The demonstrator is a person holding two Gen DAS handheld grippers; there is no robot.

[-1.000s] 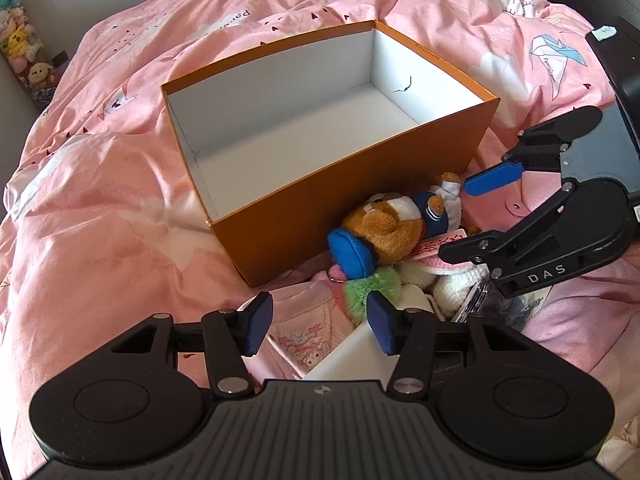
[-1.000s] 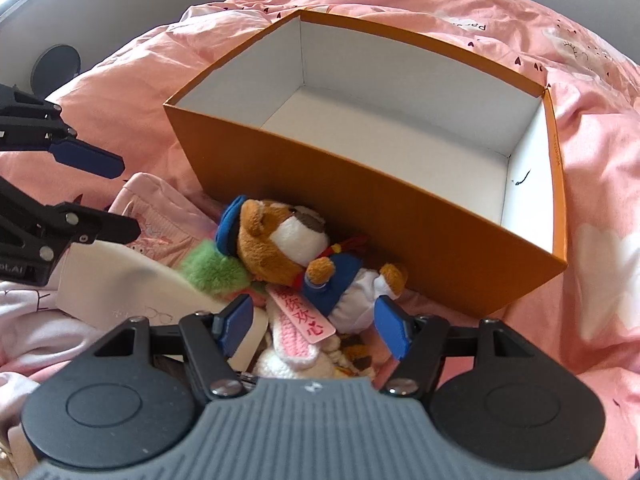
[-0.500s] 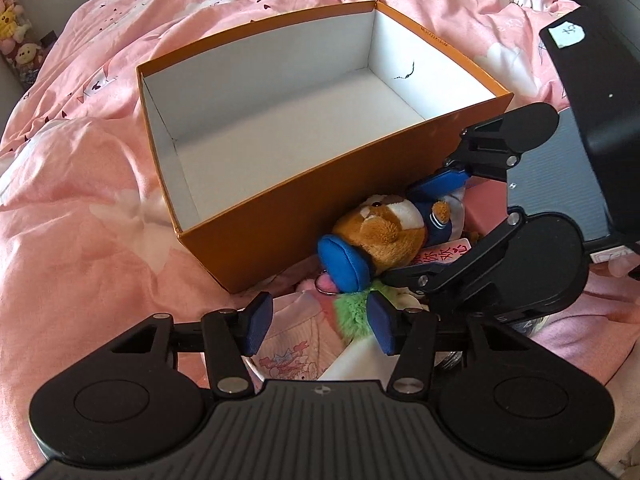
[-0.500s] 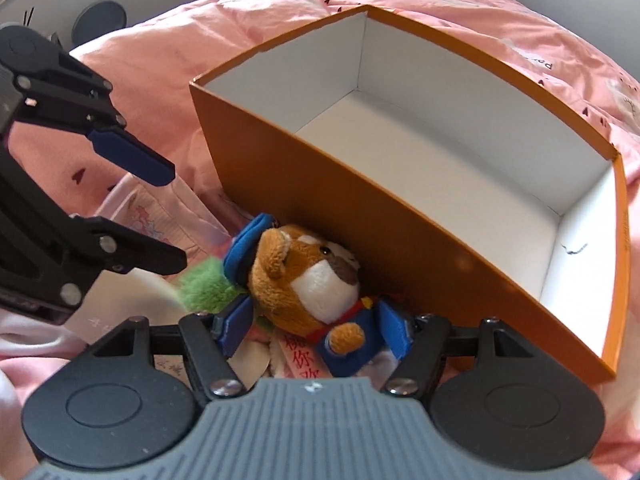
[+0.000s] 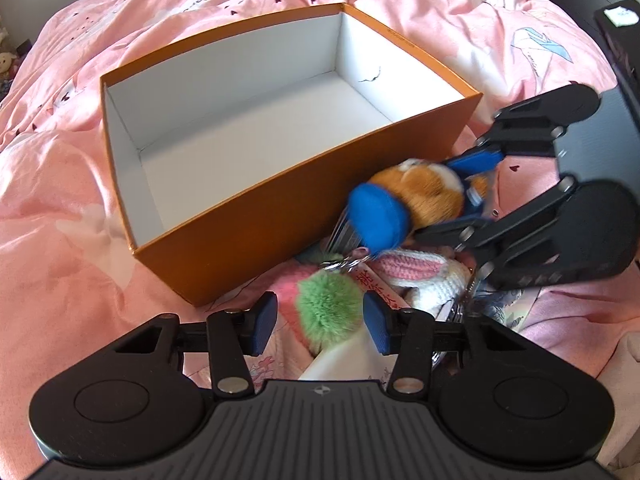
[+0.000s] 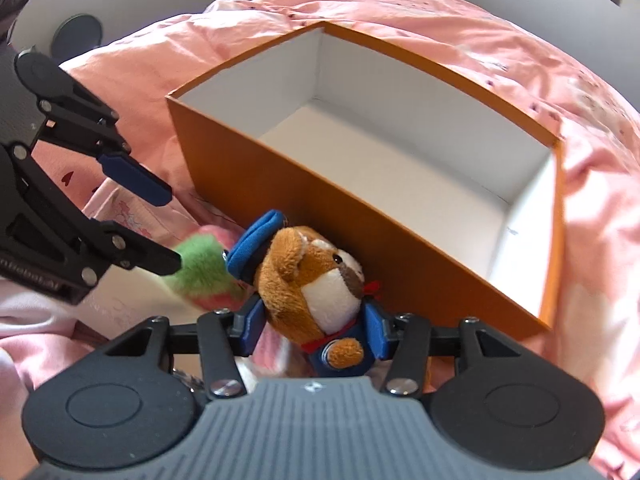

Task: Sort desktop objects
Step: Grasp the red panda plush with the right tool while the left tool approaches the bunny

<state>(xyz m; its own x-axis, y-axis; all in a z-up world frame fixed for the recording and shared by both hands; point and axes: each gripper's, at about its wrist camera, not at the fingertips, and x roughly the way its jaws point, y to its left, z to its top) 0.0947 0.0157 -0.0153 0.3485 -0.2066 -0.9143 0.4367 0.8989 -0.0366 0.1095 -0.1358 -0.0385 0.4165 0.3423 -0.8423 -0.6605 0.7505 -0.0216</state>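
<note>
A brown plush bear (image 6: 316,280) in a blue cap and blue outfit hangs just in front of the orange box's (image 6: 320,208) near wall. My right gripper (image 6: 314,330) is closing, with its pads pressing both sides of the bear's body. In the left wrist view the bear (image 5: 424,196) looks raised off the pile, a keyring dangling under it, beside the orange box (image 5: 240,232), whose white inside holds nothing. My left gripper (image 5: 320,328) is closing around a green fluffy pom-pom (image 5: 328,304); its pads stand just clear of the fur. The pom-pom (image 6: 200,264) also shows beside the left gripper (image 6: 166,228).
Everything lies on a rumpled pink duvet (image 5: 80,220). Under the bear sit a pink-and-white knitted bunny (image 5: 420,268), a red tag, a white card (image 5: 340,360) and a pink printed packet (image 6: 128,208). A black flat device (image 5: 624,60) lies at the far right.
The right gripper moved in over the bear, closed on its body and lifted it off the pile. The left gripper came down around the green pom-pom and narrowed slightly.
</note>
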